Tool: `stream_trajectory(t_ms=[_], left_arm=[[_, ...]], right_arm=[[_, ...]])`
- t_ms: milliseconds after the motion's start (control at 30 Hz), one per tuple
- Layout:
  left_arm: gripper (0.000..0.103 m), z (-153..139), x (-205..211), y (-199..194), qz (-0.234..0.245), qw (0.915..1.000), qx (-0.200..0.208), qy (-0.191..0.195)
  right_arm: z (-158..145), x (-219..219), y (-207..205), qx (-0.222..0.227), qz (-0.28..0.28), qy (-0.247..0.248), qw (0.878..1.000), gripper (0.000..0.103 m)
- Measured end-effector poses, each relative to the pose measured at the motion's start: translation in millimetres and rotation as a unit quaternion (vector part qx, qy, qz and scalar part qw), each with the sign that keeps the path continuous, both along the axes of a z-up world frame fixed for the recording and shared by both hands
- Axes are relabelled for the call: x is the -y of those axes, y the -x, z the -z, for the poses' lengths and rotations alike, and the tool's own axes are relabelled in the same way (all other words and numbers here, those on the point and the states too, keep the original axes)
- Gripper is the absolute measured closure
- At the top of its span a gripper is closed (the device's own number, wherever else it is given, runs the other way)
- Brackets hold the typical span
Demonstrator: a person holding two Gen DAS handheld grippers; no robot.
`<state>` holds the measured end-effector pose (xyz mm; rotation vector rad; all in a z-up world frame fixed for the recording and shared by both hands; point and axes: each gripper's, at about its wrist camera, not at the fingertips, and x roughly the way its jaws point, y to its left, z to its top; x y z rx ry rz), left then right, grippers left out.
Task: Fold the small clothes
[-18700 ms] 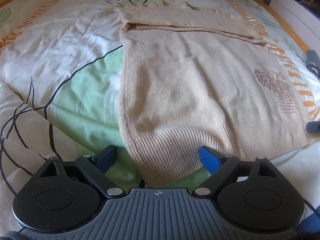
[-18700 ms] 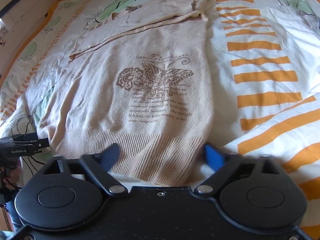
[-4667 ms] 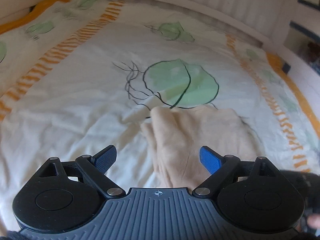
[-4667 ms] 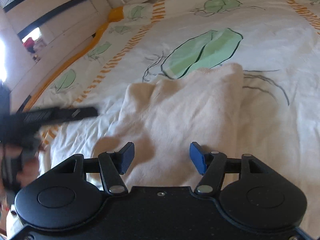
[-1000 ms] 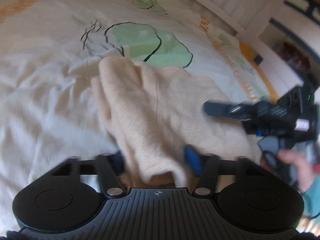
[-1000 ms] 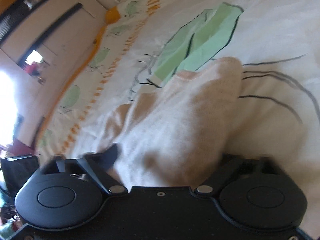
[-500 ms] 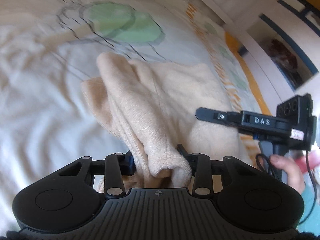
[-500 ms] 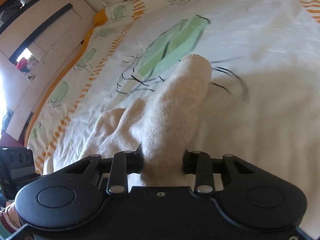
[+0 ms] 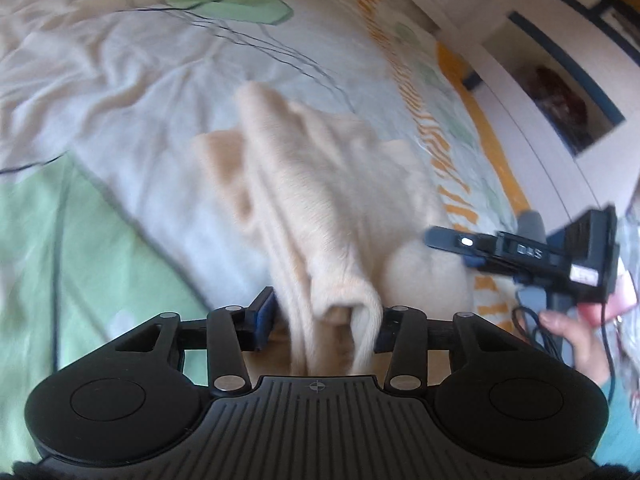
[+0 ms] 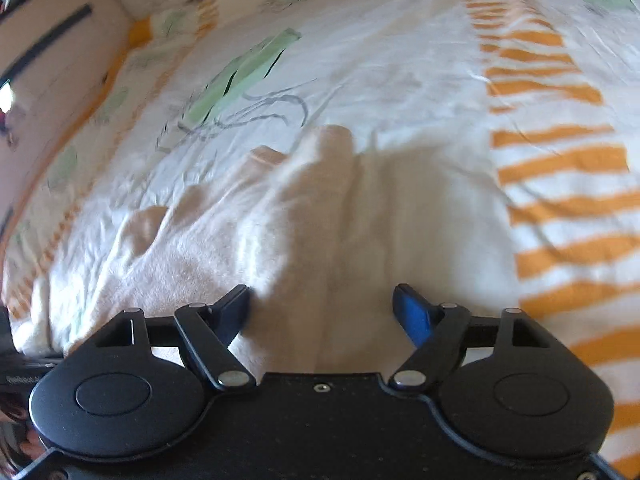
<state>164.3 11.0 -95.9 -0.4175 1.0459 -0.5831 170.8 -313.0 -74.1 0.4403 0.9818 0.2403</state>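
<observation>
Beige knit, soft and slack: the sweater (image 9: 320, 200) lies bunched on the bed (image 9: 100, 240), partly folded, with one thick roll of its edge drawn up between the pads of the left hand-held gripper (image 9: 324, 320). That hand-held gripper's jaws are opening, though the pads seem to be touching the roll on both sides, so the grip looks on the point of going. The right hand-held gripper (image 10: 322, 304) has its jaws opening wide; the sweater sits between them, but the blue pads stand clear of the cloth and hold nothing.

The main risk, as I judge it, is that one side is freed while the other still drags. A loose knit like this would slump or twist, and the stacked layers could slide apart and undo the fold. The gathered roll at the left could also spring open unevenly when let go, leaving a lumpy edge. The bed cover under the sweater is wrinkled and soft, so cloth could catch on it and skew.
</observation>
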Motion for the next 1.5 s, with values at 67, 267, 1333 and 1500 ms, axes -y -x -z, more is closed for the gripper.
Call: stream_trajectory(t_ms=[67, 267, 1333, 1500], left_arm=[[0.057, 1, -7, 5, -0.013, 0.9999, 0.004, -0.007], [0.057, -1, -16, 21, -0.027, 0.9993, 0.014, -0.023], [0.048, -14, 34, 12, -0.060, 0.9542, 0.183, -0.229], [0.047, -17, 32, 15, -0.059, 0.9535, 0.186, -0.230]], right_arm=[[-2, 0, 5, 0.004, 0.013, -0.005, 1.000, 0.022], [-23, -12, 25, 0.052, 0.025, 0.023, 0.998, 0.018], [5, -19, 67, 0.060, 0.060, 0.079, 0.993, 0.000], [-18, -24, 65, 0.115, 0.076, 0.100, 0.985, 0.000]])
